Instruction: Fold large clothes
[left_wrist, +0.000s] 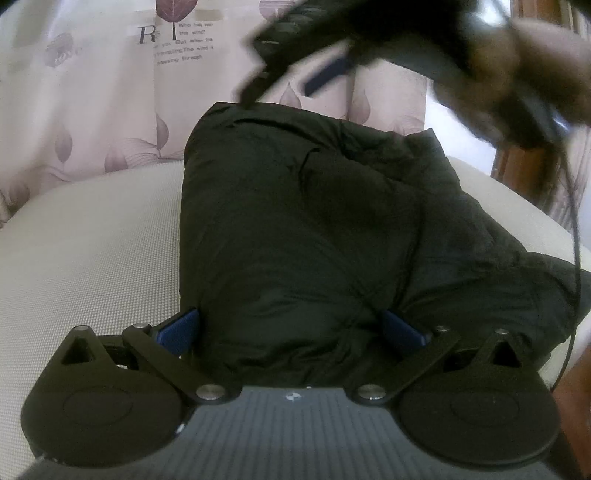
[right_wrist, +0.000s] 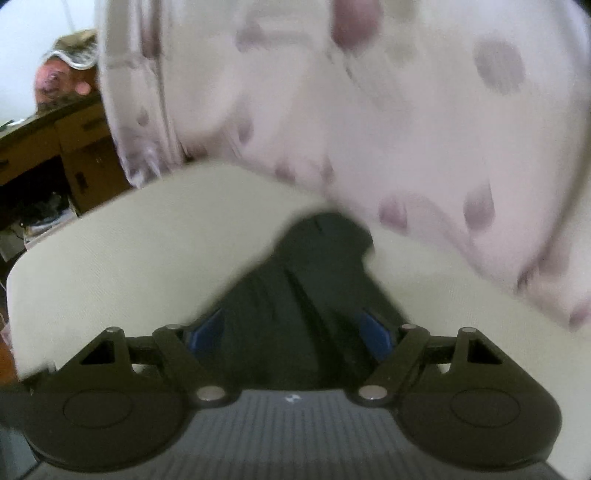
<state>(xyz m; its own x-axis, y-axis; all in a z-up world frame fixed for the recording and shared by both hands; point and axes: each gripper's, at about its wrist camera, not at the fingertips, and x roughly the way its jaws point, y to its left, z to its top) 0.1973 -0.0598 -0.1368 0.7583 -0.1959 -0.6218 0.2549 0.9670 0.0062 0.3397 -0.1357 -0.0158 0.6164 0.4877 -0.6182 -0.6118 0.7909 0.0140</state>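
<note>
Now left gripper (left_wrist: 291, 328) wide around black jacket (left_wrist: 295, 221), right gripper (right_wrist: 291, 332) wide.

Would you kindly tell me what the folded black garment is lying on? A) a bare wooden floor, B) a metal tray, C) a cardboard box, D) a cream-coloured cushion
D: in the left wrist view the black garment lies on the pale, woven cream-coloured cushion, which shows on both sides of it.

Folded jacket (left_wrist: 295, 229) lay on cushion (left_wrist: 92, 251), patterned fabric (left_wrist: 92, 92) behind it. Left gripper (left_wrist: 291, 328) sat at jacket's near edge, fabric between its fingers. Right gripper (left_wrist: 332, 70) was above jacket's far end.
</note>
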